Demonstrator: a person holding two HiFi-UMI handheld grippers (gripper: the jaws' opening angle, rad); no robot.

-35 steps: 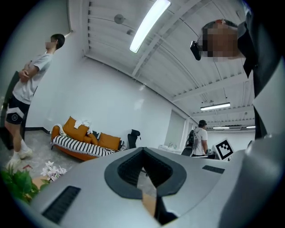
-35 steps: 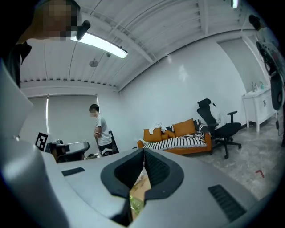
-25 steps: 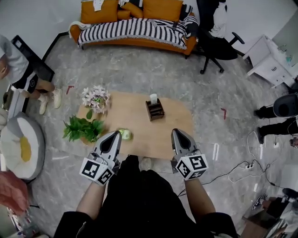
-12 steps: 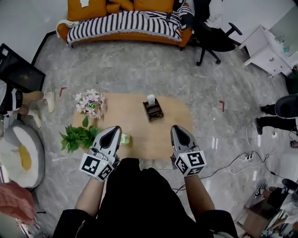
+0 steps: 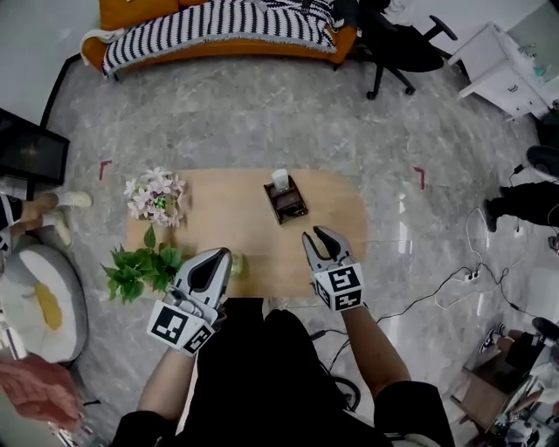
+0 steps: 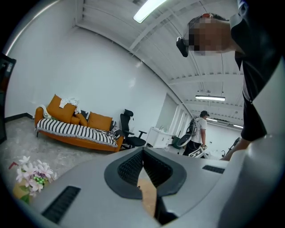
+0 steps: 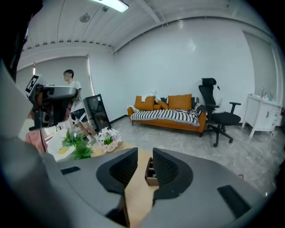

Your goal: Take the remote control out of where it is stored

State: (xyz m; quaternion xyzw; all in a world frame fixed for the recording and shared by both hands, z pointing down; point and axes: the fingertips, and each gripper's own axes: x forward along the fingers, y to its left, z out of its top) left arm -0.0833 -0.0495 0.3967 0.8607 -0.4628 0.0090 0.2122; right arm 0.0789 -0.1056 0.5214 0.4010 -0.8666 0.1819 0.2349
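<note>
A dark wooden holder (image 5: pixel 286 200) stands at the middle of the light wooden table (image 5: pixel 227 218), with a white object (image 5: pixel 280 180) upright in its far end; I cannot make out a remote control. My right gripper (image 5: pixel 316 234) hovers over the table just short of the holder, and its jaws are opening with nothing between them. In the right gripper view the holder (image 7: pixel 149 177) shows through the gap of the gripper (image 7: pixel 144 153). My left gripper (image 5: pixel 219 255) hangs shut and empty at the table's near edge, its jaws meeting in the left gripper view (image 6: pixel 143 154).
A pot of pink flowers (image 5: pixel 155 194) and a leafy green plant (image 5: pixel 140 266) stand at the table's left end. A small pale cup (image 5: pixel 238 263) sits beside the left gripper. Cables (image 5: pixel 454 288) trail on the floor to the right. A striped sofa (image 5: pixel 210 26) is far behind.
My right gripper has moved forward over the table toward the holder and its jaws have parted. The left gripper has stayed at the near edge, still shut.
</note>
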